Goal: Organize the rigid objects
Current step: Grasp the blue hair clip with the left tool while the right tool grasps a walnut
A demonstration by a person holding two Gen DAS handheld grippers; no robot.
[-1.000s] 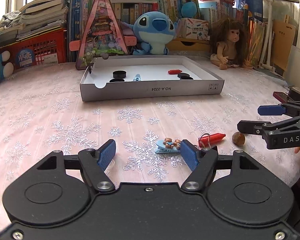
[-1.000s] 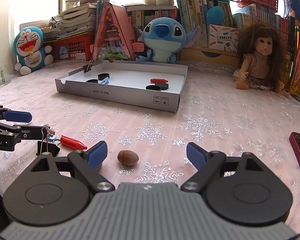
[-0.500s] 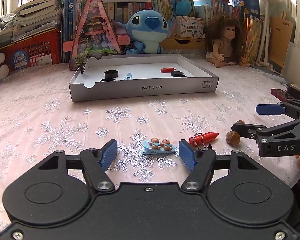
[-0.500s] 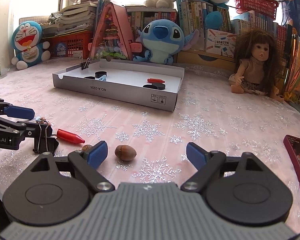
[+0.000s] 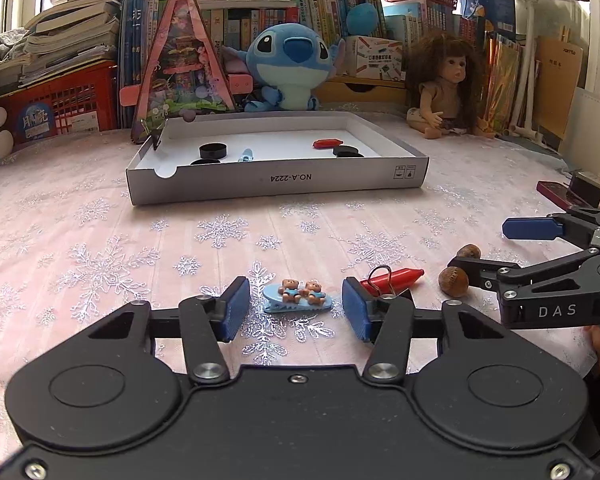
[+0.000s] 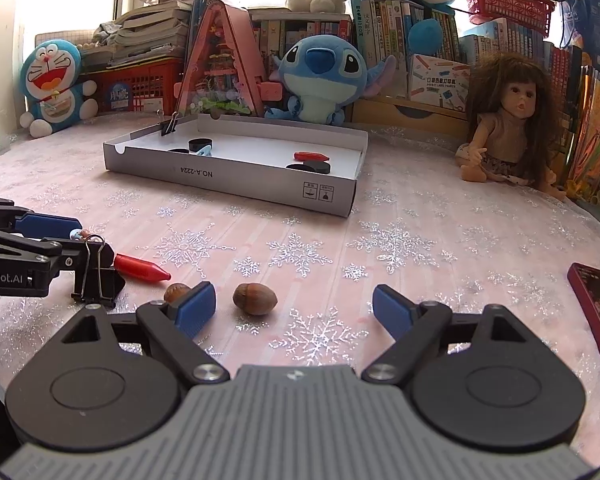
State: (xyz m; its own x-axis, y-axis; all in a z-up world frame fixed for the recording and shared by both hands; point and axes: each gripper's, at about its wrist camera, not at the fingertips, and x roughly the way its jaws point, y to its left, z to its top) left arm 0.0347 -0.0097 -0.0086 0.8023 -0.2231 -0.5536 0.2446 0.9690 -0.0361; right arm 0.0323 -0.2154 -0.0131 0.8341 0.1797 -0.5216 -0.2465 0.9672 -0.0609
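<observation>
Left wrist view: the white tray (image 5: 276, 180) is sitting on the snowflake cloth (image 5: 100, 240), holding black discs (image 5: 212, 151), a blue clip (image 5: 245, 155) and a red crayon (image 5: 327, 143) lying beside further discs at its right end. Nearer than the tray, the left gripper (image 5: 296, 310) is closing around the blue bear hair clip (image 5: 298, 298), which is lying between the pads without visible contact. Just right of that clip are lying a second red crayon (image 5: 400, 278), a wire binder clip handle (image 5: 382, 280) and two hazelnuts (image 5: 453, 279). Right wrist view: the right gripper (image 6: 294, 308) is standing wide apart, with one hazelnut (image 6: 255, 298) lying on the cloth between its pads, untouched; a second nut is showing behind its left pad. This view alone is showing the whole black binder clip (image 6: 96, 276) standing beside the left gripper's finger, another binder clip (image 6: 169, 123) on the tray's far corner, and a dark red phone (image 6: 598, 300) well right of the tray.
</observation>
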